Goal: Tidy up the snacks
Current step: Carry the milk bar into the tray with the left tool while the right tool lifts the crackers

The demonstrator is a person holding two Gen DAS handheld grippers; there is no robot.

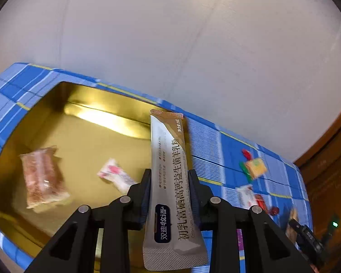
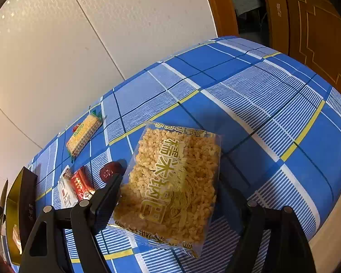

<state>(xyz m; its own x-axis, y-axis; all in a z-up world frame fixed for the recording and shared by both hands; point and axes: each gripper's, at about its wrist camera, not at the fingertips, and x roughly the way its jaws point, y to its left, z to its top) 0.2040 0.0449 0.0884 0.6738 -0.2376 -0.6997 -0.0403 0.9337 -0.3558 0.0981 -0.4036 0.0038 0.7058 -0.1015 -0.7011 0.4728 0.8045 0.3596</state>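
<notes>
My left gripper (image 1: 170, 177) is shut on a long silver-and-gold powder sachet (image 1: 170, 182), held upright over the right side of a gold tin (image 1: 84, 134). In the tin lie a pinkish wrapped cake (image 1: 43, 177) and a small pink-and-white candy (image 1: 116, 175). My right gripper (image 2: 170, 188) is shut on a clear bag of golden puffed rice cake (image 2: 170, 182), held just above the blue checked tablecloth (image 2: 261, 104). The gold tin (image 2: 13, 204) shows at the far left of the right wrist view.
Loose snacks lie on the cloth: a yellow wafer pack (image 2: 84, 134), a red packet (image 2: 81, 184), a white packet (image 2: 64, 191) and a dark red round candy (image 2: 110, 170). A white wall runs behind the table. A wooden door (image 2: 311, 27) stands at the right.
</notes>
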